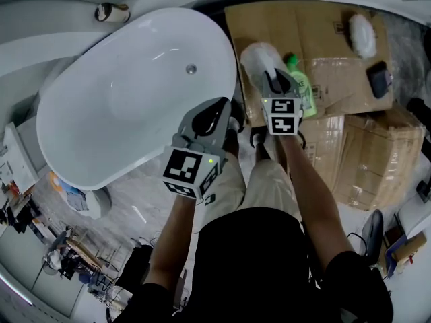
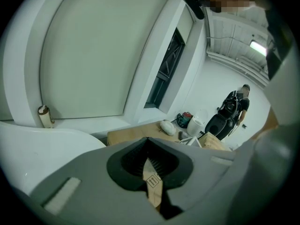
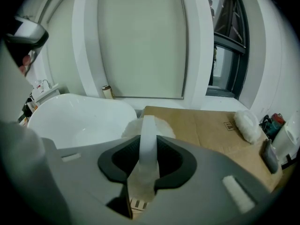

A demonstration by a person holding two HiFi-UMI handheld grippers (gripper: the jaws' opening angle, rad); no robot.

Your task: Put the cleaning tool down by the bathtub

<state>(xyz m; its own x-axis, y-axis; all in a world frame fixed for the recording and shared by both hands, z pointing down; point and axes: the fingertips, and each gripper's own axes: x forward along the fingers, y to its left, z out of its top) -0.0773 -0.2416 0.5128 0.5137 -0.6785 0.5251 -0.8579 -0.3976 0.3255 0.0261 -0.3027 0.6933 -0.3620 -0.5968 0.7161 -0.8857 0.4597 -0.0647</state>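
Head view: my right gripper [image 1: 274, 78] hangs over the cardboard [image 1: 323, 29] just beside the bathtub [image 1: 81, 113], clamped on the fluffy white cleaning tool [image 1: 258, 58]; my left gripper [image 1: 214, 115] is by the tub's rim. Left gripper view: jaws together, empty. Right gripper view: pads pinch the tool's white handle.

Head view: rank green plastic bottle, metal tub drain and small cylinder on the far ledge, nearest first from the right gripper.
1. Green plastic bottle, just right of the right gripper.
2. Metal drain, leftward, inside the white bathtub.
3. Small cylinder, far ledge, top left.
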